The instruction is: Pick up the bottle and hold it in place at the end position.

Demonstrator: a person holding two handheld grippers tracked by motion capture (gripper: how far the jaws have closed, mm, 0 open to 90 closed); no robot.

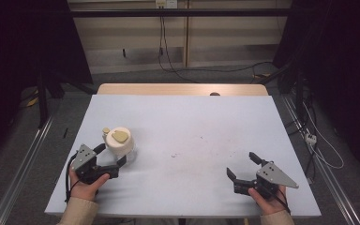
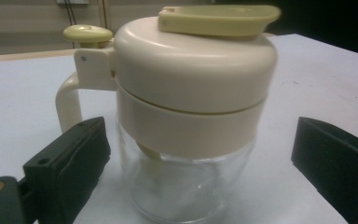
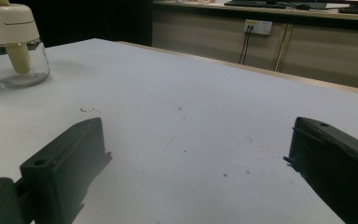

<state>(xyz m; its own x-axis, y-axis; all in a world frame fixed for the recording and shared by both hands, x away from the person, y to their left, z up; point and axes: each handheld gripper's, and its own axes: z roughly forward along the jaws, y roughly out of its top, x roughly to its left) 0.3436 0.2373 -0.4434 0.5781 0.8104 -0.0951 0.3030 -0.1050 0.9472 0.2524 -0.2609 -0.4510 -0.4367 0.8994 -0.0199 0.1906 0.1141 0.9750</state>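
From the high view, a small clear glass jar with a cream plastic lid, flip tab and side handle point(image 1: 120, 145) is standing upright on the left half of the pale blue-grey table cover point(image 1: 192, 126). The left gripper point(image 1: 114, 161) is sitting just beside it on the person's side, with its black jaws spread and reaching toward the jar's base. The right gripper point(image 1: 243, 165) is resting well apart from the jar, on the right half of the cover, its jaws also spread and holding nothing. The left hand point(image 1: 86, 186) is plainly the nearer one, so any coming grasp probably falls to it.

In the left gripper view, the jar point(image 2: 191, 121) is standing straight ahead, between the two parted jaws and beyond their tips, with neither jaw touching it. Its long axis is running vertically, while the jaws are opening side to side, so a short push forward would likely bracket the glass body. The lid looks smooth, matte and domed, with a flat yellowish tab on top and a round yellowish knob above the looped handle at the left. The glass below is thin, clear and looks slippery, with a cream tube hanging inside.

In the right gripper view, the jar point(image 3: 10, 44) is showing far off at the upper left, and the wide-set jaws are framing bare, lightly speckled cover point(image 3: 191, 121).
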